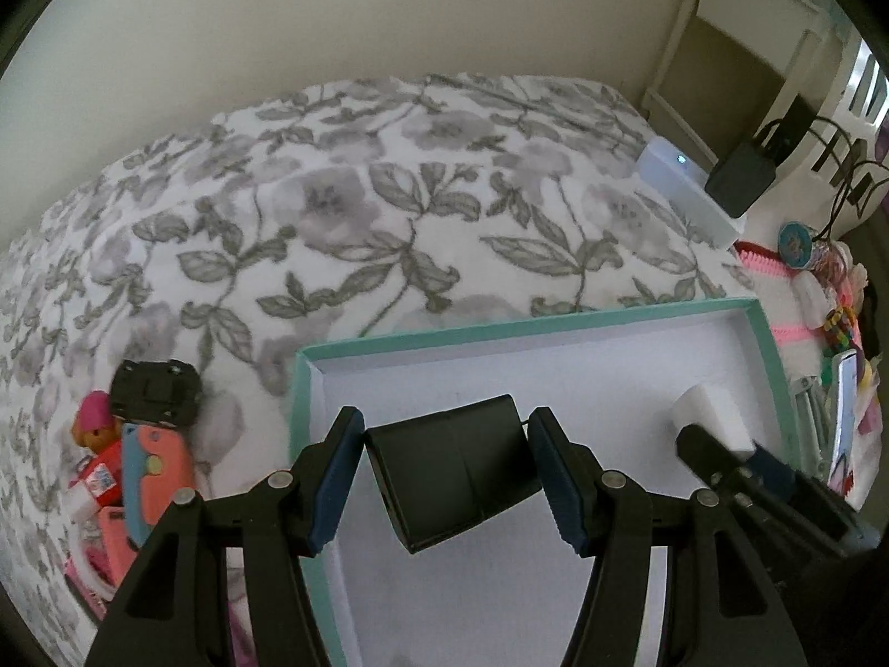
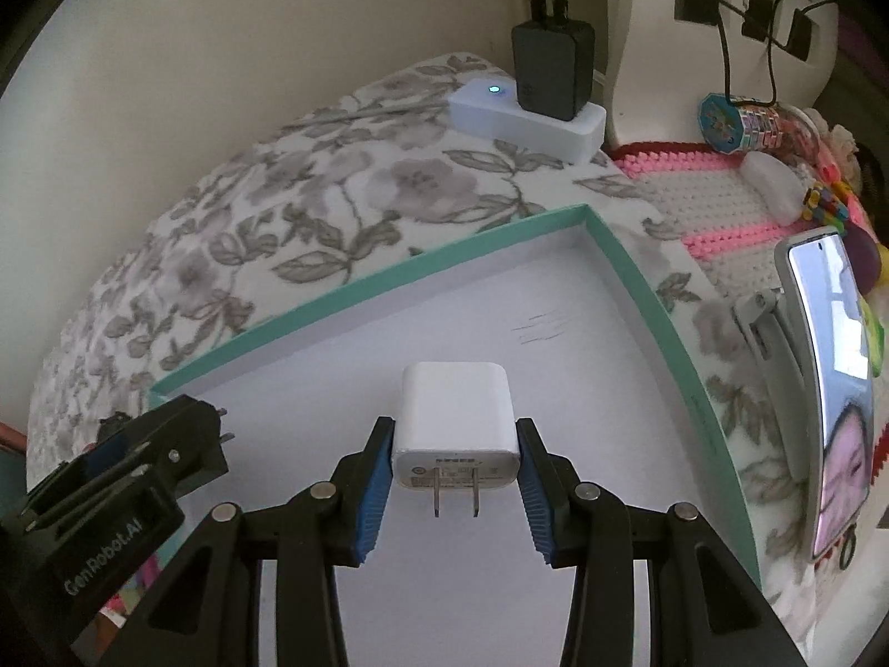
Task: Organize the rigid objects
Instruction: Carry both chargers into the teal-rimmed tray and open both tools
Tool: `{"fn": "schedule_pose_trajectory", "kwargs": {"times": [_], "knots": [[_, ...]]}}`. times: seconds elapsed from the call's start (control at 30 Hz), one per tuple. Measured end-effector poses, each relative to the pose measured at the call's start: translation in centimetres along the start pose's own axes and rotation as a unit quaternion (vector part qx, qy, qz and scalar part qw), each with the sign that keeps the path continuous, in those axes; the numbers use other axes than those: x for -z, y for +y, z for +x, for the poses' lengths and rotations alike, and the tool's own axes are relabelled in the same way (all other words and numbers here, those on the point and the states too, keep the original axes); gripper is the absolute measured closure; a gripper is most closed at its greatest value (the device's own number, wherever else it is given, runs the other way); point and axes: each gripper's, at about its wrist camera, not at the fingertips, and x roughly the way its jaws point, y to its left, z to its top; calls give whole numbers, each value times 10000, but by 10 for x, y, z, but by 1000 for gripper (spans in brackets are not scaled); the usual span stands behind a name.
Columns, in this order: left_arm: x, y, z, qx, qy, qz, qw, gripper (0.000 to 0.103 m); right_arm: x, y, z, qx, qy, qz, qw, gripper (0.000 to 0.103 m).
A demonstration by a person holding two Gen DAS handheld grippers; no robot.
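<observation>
Holding one item per gripper, you're mid-drop over the tray (image 1: 764,333). Left gripper (image 1: 444,478) has its pads on a black box (image 1: 455,472), jaws closed to the box's width; box is tilted, and whether it touches the tray floor I can't tell. Right gripper (image 2: 450,494) is clamped on a white charger (image 2: 453,422), prongs pointing back at the camera, body over the tray floor; contact w/ the floor also unclear.

Progress, judged: early. Apart from the two held items the tray floor looks bare, just faint pencil-like marks (image 2: 542,328) at about 1 o'clock from the charger. Nothing sits released in it yet. Left to do: set both down, then fetch the pile (image 1: 133,444) at 9 o'clock from the tray in left view — a black clip-like thing (image 1: 155,392), an orange/blue piece, a small figure w/ pink top, some red bits.

Outside the tray at 3 o'clock: phone (image 2: 833,389) on a stand, knit mat (image 2: 717,194), beads, etc. Prob. not task items, can't say. Power strip (image 2: 528,117) w/ black adapter (image 2: 553,69) at 12 o'clock, plugged in.

Hard to see: the pile is cut by the frame edge and the left finger, so count is unknown. Tray's near edge is hidden under both grippers. Charger label too small to read.
</observation>
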Motion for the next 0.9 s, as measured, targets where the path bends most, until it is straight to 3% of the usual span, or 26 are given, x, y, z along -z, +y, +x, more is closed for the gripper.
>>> {"fn": "schedule_pose_trajectory", "kwargs": {"times": [0.6, 0.73, 0.9], "knots": [[2, 9, 12, 5, 150, -82, 9999, 39, 1, 6, 8, 230, 164, -195, 9994, 58], [0, 10, 4, 52, 84, -93, 9999, 33, 3, 7, 8, 290, 195, -232, 9991, 58], [-2, 13, -9, 18, 2, -105, 9999, 32, 3, 8, -1, 297, 96, -276, 9991, 50]]}}
